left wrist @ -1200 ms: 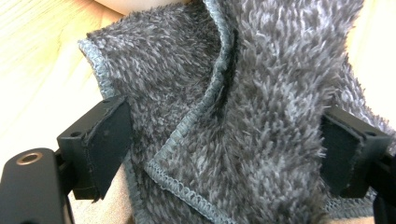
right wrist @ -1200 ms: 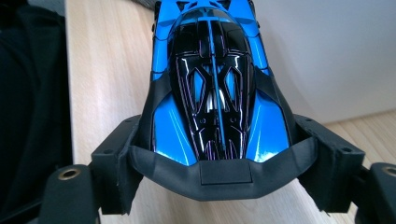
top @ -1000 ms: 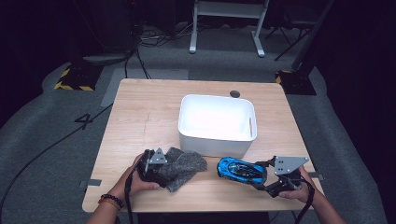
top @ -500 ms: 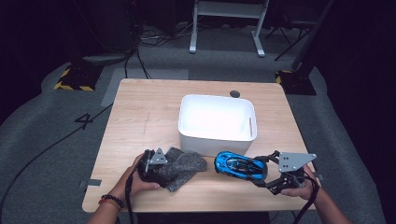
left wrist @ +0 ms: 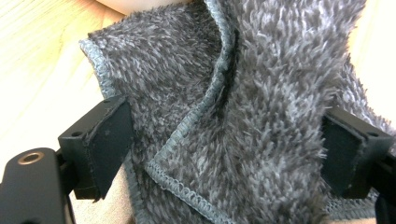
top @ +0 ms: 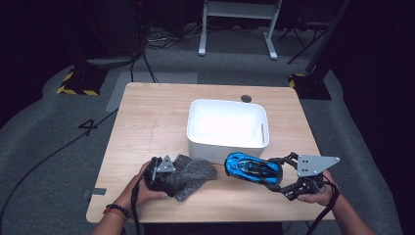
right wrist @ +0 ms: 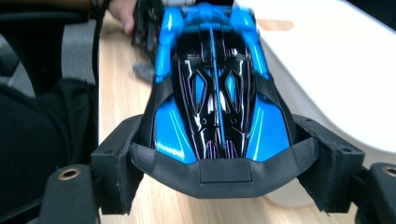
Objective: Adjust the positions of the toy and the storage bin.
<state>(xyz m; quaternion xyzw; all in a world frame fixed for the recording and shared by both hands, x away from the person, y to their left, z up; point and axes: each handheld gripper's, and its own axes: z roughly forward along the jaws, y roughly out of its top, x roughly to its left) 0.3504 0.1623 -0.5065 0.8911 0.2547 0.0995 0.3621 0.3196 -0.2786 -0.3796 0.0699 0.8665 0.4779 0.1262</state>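
- Since a second ago the blue toy car [top: 252,169] has come up off the wood and drifted a little toward the bin, carried by the right gripper [top: 285,177]; the left gripper [top: 169,177] and its cloth have kept their place.
- At the near left, the left gripper rests low on the table [top: 147,122], and its jaws stand wide around a bunched grey fleece cloth [left wrist: 233,116]; whether the pads press the cloth I cannot tell.
- Bare wood runs from that cloth out to the table's left edge and back to its far edge, so that side has open room.
- In the middle stands a white bin [top: 227,147], its near wall just beside the cloth's far end and close behind the car.
- A small dark round disc [top: 246,98] sits on the wood beyond the bin's far right corner.
- At the near right, the right gripper's jaws are about half closed, clamped on the car's rear end [right wrist: 219,140], nose pointing left.
- A narrow strip of table lies between the car and the near edge.
- On the grey floor left of the table, a black "4" [top: 89,126] is marked.
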